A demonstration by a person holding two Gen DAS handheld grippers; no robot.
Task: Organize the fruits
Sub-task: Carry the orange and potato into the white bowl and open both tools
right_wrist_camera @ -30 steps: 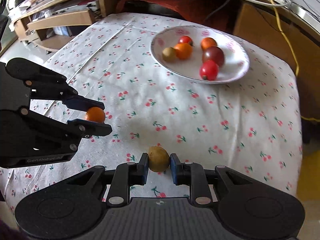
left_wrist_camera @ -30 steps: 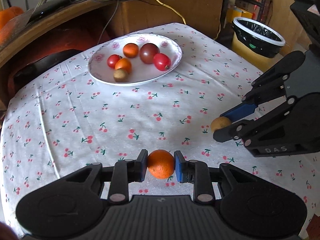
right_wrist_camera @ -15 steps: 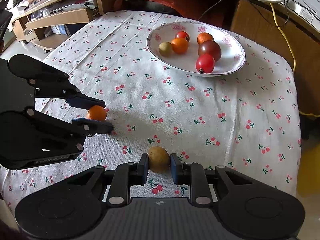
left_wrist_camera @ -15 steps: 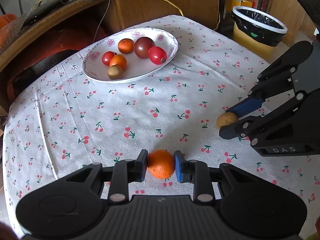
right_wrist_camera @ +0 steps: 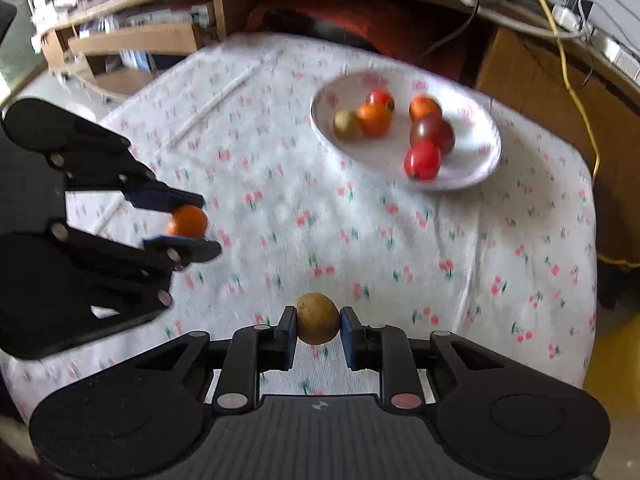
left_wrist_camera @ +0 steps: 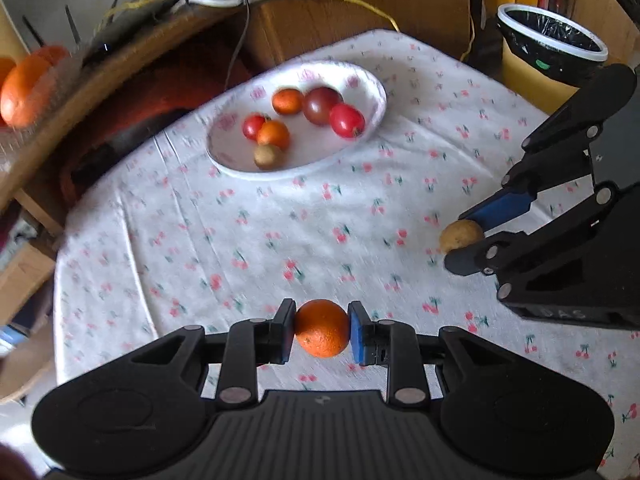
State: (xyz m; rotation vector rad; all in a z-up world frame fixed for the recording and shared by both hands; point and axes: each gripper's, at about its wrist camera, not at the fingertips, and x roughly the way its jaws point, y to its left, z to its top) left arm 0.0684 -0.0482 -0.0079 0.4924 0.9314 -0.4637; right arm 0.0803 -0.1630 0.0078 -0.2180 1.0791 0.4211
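Cherry-print cloth (left_wrist_camera: 280, 232) covers the surface under both of our tools, and both views are blurred. Our left tongs (left_wrist_camera: 322, 330) reach level over the cloth, clenched on one orange (left_wrist_camera: 322, 328). Ahead of them and slightly left sits one white plate (left_wrist_camera: 372, 80) holding six fruits: two red, two orange, one dark, one brownish. To their right, our right tongs (right_wrist_camera: 318, 330) reach forward alongside, grasping one brownish-yellow fruit (right_wrist_camera: 318, 318) between both pads. On that tool's body, seen from the left wrist, we can faintly read "DAS". One black-lined bin (left_wrist_camera: 552, 46) stands far right, beyond the surface.
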